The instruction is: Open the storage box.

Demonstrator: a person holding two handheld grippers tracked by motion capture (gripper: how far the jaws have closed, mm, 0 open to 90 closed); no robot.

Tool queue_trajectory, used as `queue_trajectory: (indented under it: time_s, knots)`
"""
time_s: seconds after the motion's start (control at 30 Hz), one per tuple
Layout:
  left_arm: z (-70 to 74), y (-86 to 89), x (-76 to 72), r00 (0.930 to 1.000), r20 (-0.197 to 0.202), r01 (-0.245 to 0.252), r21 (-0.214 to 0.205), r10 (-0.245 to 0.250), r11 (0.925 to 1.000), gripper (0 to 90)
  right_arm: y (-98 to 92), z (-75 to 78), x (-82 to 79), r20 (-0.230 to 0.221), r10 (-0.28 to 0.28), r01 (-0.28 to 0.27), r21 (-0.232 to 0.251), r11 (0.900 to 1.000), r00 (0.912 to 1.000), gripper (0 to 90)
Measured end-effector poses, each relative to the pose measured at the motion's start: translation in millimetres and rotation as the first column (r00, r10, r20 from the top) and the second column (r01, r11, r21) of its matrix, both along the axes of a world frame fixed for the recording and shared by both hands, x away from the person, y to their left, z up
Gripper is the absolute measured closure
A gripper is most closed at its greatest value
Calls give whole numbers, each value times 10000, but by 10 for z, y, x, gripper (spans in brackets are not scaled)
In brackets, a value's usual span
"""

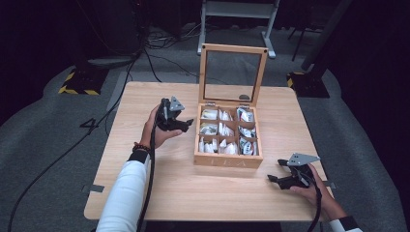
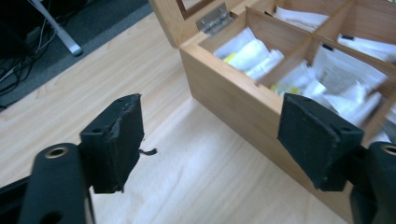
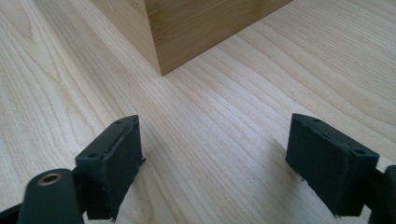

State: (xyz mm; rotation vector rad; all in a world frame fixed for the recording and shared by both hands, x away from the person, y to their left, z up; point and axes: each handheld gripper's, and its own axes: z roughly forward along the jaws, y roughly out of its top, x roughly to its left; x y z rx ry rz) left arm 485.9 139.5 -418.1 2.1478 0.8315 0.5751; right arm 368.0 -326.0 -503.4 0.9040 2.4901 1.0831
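Note:
A wooden tea box (image 1: 227,160) stands mid-table with its glass-paned lid (image 1: 233,49) upright at the back. Its compartments hold several white and yellow tea bags (image 1: 225,130). My left gripper (image 1: 186,124) hovers just left of the box, open, nothing between its pads. The left gripper view has that gripper (image 2: 210,140) facing the box's side wall (image 2: 233,98), the hinge and the tea bags (image 2: 250,53). My right gripper (image 1: 274,171) rests low near the table's front right, open. In its own view the right gripper (image 3: 215,163) frames bare tabletop, with a box corner (image 3: 187,28) ahead.
The light wooden table (image 1: 159,183) has free surface left of and in front of the box. On the grey floor behind stand dark posts with yellow-black striped bases (image 1: 77,82), loose cables, and a white metal frame (image 1: 237,14).

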Motion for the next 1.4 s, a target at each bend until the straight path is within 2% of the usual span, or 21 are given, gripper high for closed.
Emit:
queue_trajectory:
  time_s: [0.17,0.2,0.33,0.43,0.53,0.57,0.73,0.8,0.87,0.9,1.0,1.03,1.07,1.13,1.17,1.2,1.23,1.27,1.4]
  knots:
    - [-44,105,-205,9998,-124,151,430,-146,9990,179,7,27,-17,-154,39,-42,-187,9998,9999,177]
    - [-60,133,-246,9998,-112,179,487,-174,9987,168,29,52,-33,-169,282,-284,-128,9995,9995,182]
    - [-128,235,-407,9995,-231,241,622,-227,9978,168,49,114,-41,-169,351,-348,181,9992,9992,228]
    - [-187,312,-529,9991,-352,259,578,-239,9980,169,58,166,-38,49,354,-355,144,9993,9994,257]
    - [-253,366,-637,9985,-497,287,768,-249,9966,171,47,266,-30,206,317,-329,563,9979,9993,290]
    - [-271,384,-675,9980,-577,320,798,-274,9963,171,47,266,-30,206,317,-329,563,9979,9993,290]
    - [-387,460,-855,9962,-794,404,738,-345,9965,182,49,429,-15,466,309,-350,890,9954,9984,307]
    - [-446,469,-902,9943,-998,477,935,-383,9945,182,75,524,-2,652,306,-369,985,9944,9974,316]
    - [-487,467,-955,9940,-995,579,1196,-460,9911,181,94,552,3,722,316,-383,927,9950,9969,325]
    - [-493,473,-966,9934,-1044,588,1182,-465,9912,181,122,584,11,818,376,-451,912,9948,9959,335]
    - [-505,509,-1009,9888,-1395,626,669,-528,9958,177,193,649,40,976,455,-539,851,9949,9942,347]
    - [-507,516,-1027,9870,-1507,655,629,-554,9959,176,223,670,52,1034,485,-575,857,9947,9935,348]
    - [-512,521,-1044,9858,-1579,685,629,-578,9957,176,254,692,63,1105,517,-612,846,9945,9925,350]
    - [-536,526,-1107,9915,-1214,567,867,-460,9946,176,319,733,93,1151,561,-667,899,9937,9918,355]
    - [-550,532,-1124,9905,-1284,608,922,-486,9939,177,353,756,103,1210,646,-753,858,9935,9905,357]
    - [-568,556,-1142,9843,-1665,698,632,-585,9956,174,423,801,129,1284,742,-857,862,9926,9889,363]
    - [-568,556,-1142,9843,-1665,698,632,-585,9956,174,423,801,129,1284,742,-857,862,9926,9889,363]
    - [-585,569,-1195,9898,-1367,493,643,-401,9967,175,495,843,163,1365,792,-922,918,9915,9875,367]
    - [-634,572,-1258,9882,-1473,536,772,-418,9956,174,612,896,230,1446,861,-1013,1011,9897,9857,380]
